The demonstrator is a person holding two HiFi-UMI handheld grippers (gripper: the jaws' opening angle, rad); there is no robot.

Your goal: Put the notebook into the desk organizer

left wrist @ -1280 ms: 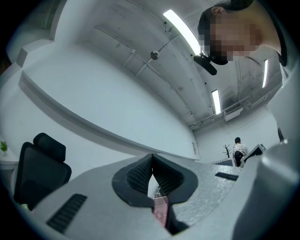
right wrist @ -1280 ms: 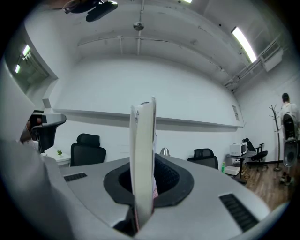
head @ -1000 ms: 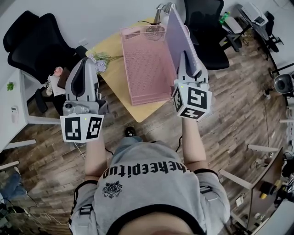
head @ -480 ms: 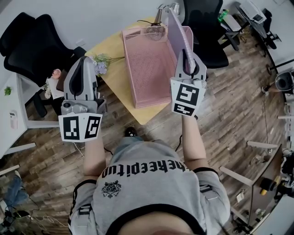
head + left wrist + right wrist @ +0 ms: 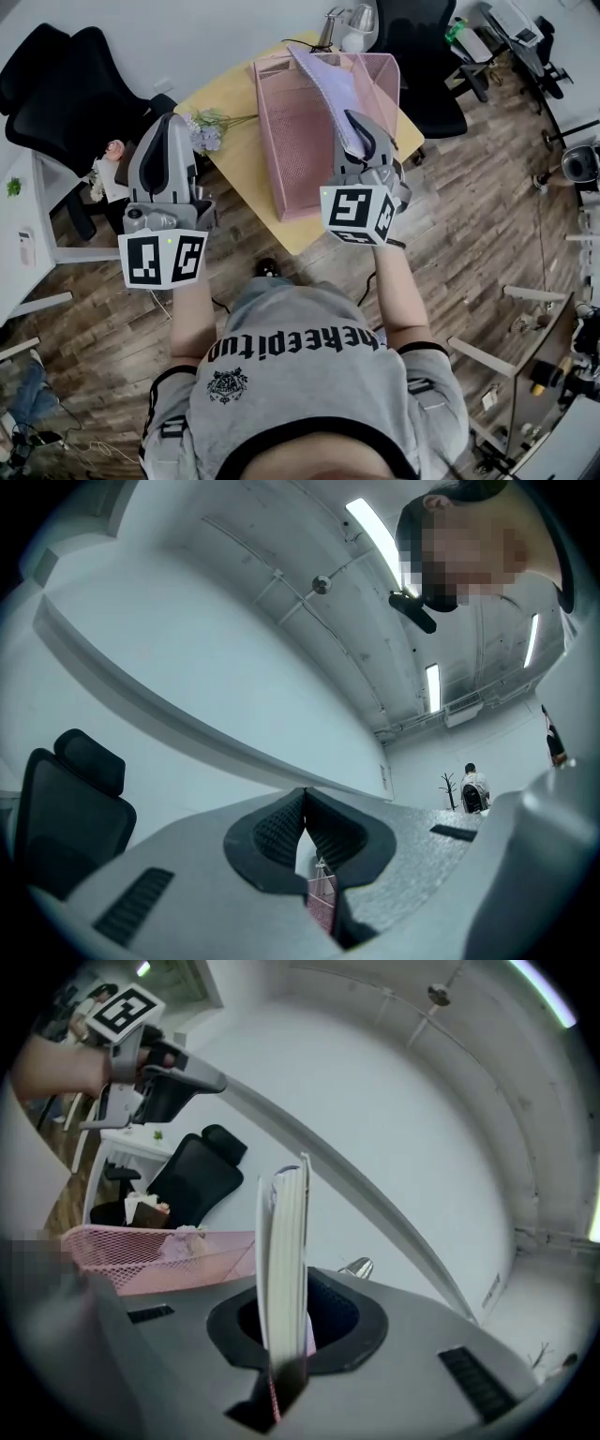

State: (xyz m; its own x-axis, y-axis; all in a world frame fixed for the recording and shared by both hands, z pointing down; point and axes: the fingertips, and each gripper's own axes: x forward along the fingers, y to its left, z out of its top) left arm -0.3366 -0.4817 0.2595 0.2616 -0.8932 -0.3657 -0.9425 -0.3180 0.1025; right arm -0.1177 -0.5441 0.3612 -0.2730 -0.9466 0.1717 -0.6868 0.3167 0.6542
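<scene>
Tipping from upright, notebook (image 5: 326, 92) leaned left and sat over the organizer (image 5: 281, 159), not yet down in it. Right gripper (image 5: 361, 139) had swung in with it, fingers clamped on its lower edge, pages running out past the tips. Left gripper (image 5: 169, 155) was closed on nothing, well clear. Lowering looked next.

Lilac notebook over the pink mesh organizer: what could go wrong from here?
1. The right gripper pinches the lilac notebook by one end only; tilted like this, it could pivot or slip.
2. Its far edge may catch a wall of the pink mesh desk organizer instead of dropping in.
3. The left gripper is shut and off to the side, so nothing steadies the organizer if pushed.
</scene>
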